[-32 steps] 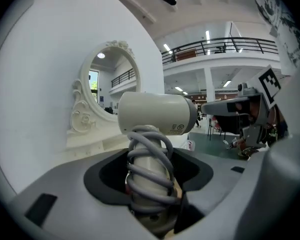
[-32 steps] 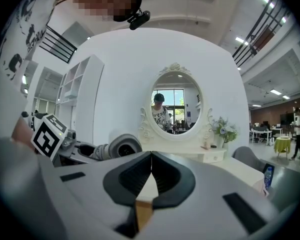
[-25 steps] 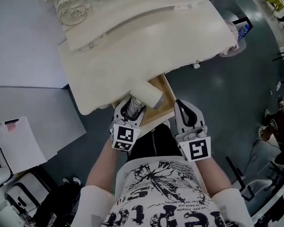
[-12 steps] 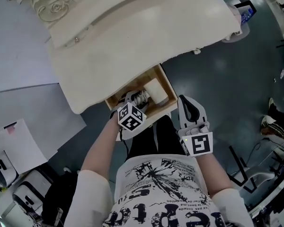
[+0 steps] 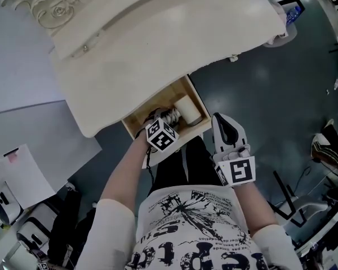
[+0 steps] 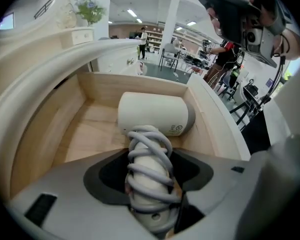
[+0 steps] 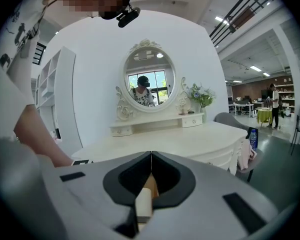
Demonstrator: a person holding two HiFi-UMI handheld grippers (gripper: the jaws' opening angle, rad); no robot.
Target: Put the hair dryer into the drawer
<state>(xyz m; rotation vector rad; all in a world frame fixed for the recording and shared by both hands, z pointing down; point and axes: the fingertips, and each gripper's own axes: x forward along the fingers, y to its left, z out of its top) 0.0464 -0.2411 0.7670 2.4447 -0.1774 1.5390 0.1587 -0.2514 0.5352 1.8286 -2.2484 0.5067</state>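
Left side: the left gripper (image 5: 164, 121) reaches steeply down into the open drawer (image 5: 198, 101) below the white desk (image 5: 158, 44). In the left gripper view its fingers (image 6: 107, 179) stand wide, clamped on the handle of the hair dryer (image 6: 152, 115). The grey cord (image 6: 149, 156) is coiled round that handle, so the grip bears on cord and handle together. I judge this keeps the loose lead from snagging on the drawer rim.

Centre: the hair dryer's barrel lies crosswise inside the drawer, near the back wall, low over the wooden floor (image 6: 90, 129). Whether it rests on the floor I cannot confirm. The placement looks nearly complete; release remains.

Right side: the right gripper (image 5: 222, 122) is held clear of the drawer, just beside its front corner, pointing over the desk top (image 7: 190, 144). Its fingers are closed together on nothing. I judge it is parked there to leave the opening free.
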